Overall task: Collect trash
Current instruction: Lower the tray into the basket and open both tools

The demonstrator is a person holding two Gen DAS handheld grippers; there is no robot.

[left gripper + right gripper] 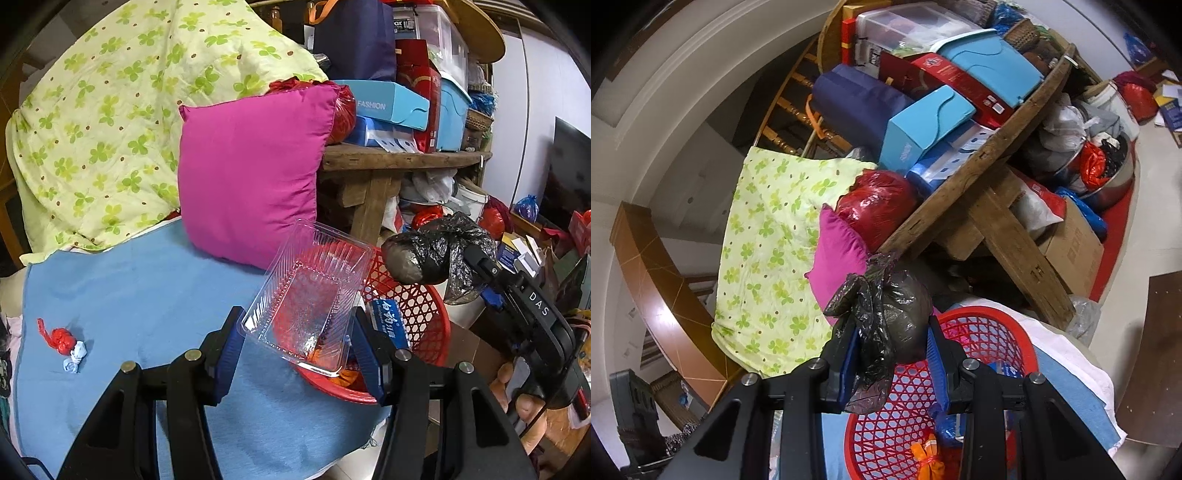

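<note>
The left gripper (295,343) clamps a clear ribbed plastic tray (308,295) between its blue pads, tilted above the red lattice basket (417,306) on the blue cloth (129,288), poised, I'd judge, to drop in; a small red-and-blue knotted scrap (64,343) lies well apart on the cloth, uncollected; from the right wrist, the right gripper (892,354) pinches a crinkled black plastic bag (890,314), lumpy and knotted, narrow jaws biting its loose neck; it hangs over the basket's (990,332) rim, where an orange bundle (929,458) already sits.
</note>
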